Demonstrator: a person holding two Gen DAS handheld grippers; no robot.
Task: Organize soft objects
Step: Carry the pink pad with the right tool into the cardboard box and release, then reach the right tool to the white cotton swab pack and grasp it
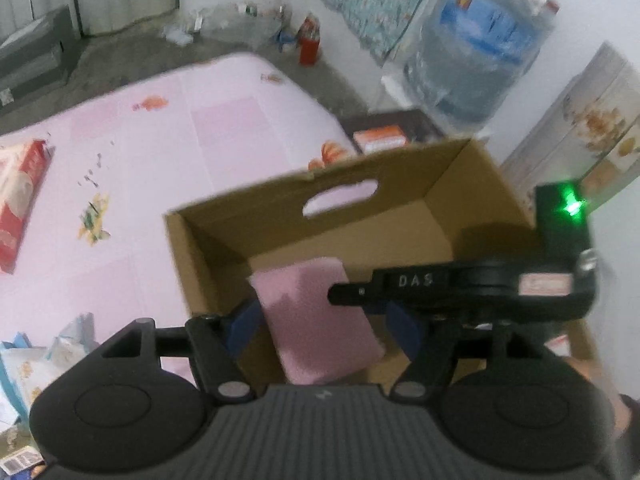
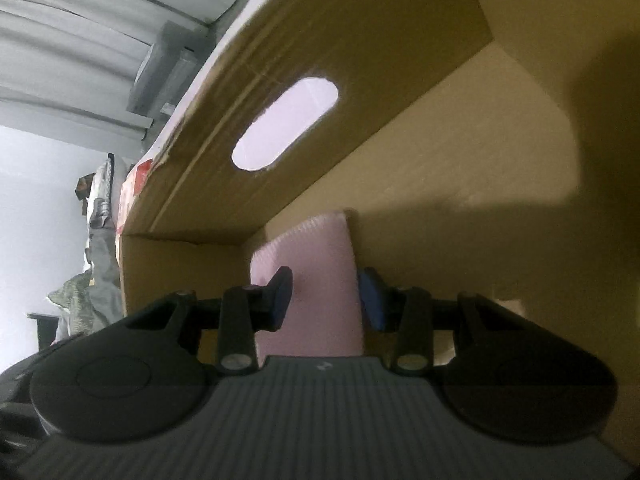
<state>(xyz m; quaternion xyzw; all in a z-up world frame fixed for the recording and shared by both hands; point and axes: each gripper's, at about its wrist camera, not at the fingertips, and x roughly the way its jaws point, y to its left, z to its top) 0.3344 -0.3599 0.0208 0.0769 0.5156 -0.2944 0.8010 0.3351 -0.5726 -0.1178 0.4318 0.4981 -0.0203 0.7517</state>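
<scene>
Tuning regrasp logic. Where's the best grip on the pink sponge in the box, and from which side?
Grip the sponge across its narrow width, near the end facing the open top, coming down from above. It is a flat slab leaning inside the box, with walls blocking side approaches. The right gripper already straddles it this way.

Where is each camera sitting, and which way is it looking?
Left wrist: on the left gripper, looking down into the cardboard box on the pink mat; the right gripper shows too.
Right wrist: on the right gripper, low inside the box; its jaws straddle the pink sponge.
Shared: box and sponge.
</scene>
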